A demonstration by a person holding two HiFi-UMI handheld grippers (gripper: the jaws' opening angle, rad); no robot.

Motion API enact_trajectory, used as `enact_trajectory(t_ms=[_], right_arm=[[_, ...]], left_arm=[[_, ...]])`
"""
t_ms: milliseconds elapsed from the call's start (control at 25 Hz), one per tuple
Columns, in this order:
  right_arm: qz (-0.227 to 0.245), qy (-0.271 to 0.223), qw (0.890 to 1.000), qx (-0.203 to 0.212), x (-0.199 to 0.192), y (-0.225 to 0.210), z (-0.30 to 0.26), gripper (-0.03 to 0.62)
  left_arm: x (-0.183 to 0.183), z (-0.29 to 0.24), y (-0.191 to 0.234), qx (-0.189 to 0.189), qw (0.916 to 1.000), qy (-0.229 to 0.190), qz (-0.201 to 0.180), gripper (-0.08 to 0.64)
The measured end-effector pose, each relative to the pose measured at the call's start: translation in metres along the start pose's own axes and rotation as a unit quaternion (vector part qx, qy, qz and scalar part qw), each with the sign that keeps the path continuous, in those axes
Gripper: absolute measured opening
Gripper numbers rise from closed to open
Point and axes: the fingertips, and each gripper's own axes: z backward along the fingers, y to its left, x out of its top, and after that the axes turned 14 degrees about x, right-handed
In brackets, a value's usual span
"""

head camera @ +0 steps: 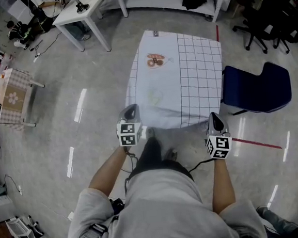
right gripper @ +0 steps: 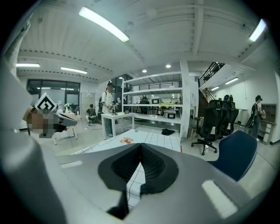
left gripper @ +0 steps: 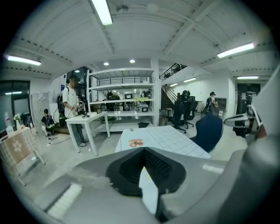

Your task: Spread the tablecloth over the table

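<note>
A white tablecloth (head camera: 176,77), plain on its left part, black-gridded on its right, with an orange print near the far end, lies over a small table in front of me. My left gripper (head camera: 131,110) is at its near left corner and my right gripper (head camera: 214,116) at its near right corner. In the left gripper view the gripper (left gripper: 143,148) is shut with white cloth (left gripper: 148,188) pinched between the dark pads. The right gripper view shows that gripper (right gripper: 141,144) shut on gridded cloth (right gripper: 131,183) in the same way. The near hem hangs between the two grippers.
A blue chair (head camera: 260,88) stands close to the table's right side. A red tape line (head camera: 255,143) runs on the floor near my right hand. A white desk (head camera: 80,13) is at the far left with a person (left gripper: 70,109) beside it. A small checked table (head camera: 12,96) stands left.
</note>
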Motion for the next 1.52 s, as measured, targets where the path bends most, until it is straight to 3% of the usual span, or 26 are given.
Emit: enact_trajectory(t_ms=[280, 520, 720, 1080, 1520], right_arm=[[0.004, -0.035, 0.999, -0.003, 0.035, 0.021, 0.0, 0.008], [0.029, -0.073, 0.997, -0.016, 0.078, 0.044, 0.012, 0.006], [0.046, -0.095, 0.994, -0.001, 0.126, 0.079, 0.019, 0.006], [0.075, -0.129, 0.989, 0.003, 0.171, 0.139, 0.015, 0.006], [0.089, -0.114, 0.989, -0.04, 0.181, 0.145, 0.005, 0.006]], left_arm=[[0.036, 0.034, -0.062, -0.055, 0.9974, -0.036, 0.032, 0.021], [0.055, 0.051, -0.086, -0.054, 0.996, -0.053, 0.048, 0.021], [0.097, 0.082, -0.108, -0.096, 0.9898, -0.083, 0.064, 0.02], [0.142, 0.091, -0.089, -0.101, 0.9824, -0.148, 0.052, 0.021], [0.167, 0.098, -0.094, -0.144, 0.9684, -0.201, 0.032, 0.02]])
